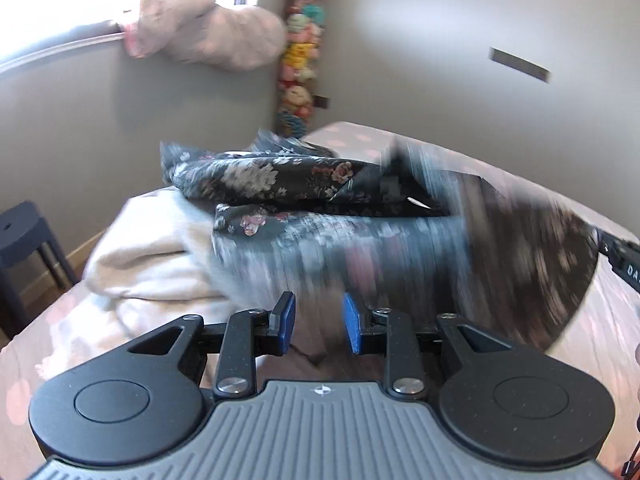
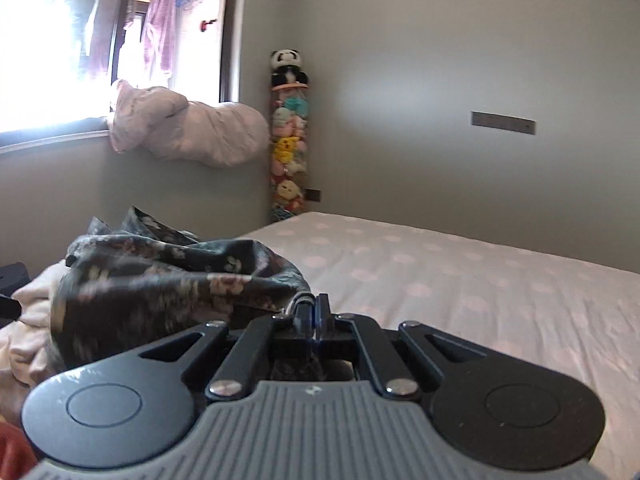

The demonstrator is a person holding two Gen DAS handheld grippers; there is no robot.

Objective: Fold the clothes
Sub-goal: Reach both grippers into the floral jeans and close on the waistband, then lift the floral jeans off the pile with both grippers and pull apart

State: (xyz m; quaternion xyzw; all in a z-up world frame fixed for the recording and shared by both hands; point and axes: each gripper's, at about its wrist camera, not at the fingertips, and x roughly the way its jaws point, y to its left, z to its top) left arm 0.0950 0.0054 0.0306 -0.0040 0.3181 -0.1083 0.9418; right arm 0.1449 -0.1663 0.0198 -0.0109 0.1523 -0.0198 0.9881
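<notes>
Over on the left a dark stool (image 1: 20,236) stands by the wall beside the bed (image 2: 460,280), whose sheet is pale with pink dots. A cream garment (image 1: 152,256) lies bunched at the bed's left side. Just right of it, partly on top, is the dark floral garment (image 1: 280,184), heaped and blurred where it sweeps toward the right.

The left gripper (image 1: 319,328) hovers low in front of that heap, its blue-padded jaws parted with a clear gap and nothing between them. The floral cloth hangs just beyond its tips; whether it touches them I cannot tell.

Further right, the right gripper (image 2: 313,316) has its jaws pressed together on an edge of the floral garment (image 2: 172,280), the cloth trailing off to its left.

Behind, a pink bundle (image 2: 188,132) sits on the window sill, and a tall column of plush toys (image 2: 289,136) stands in the corner.
</notes>
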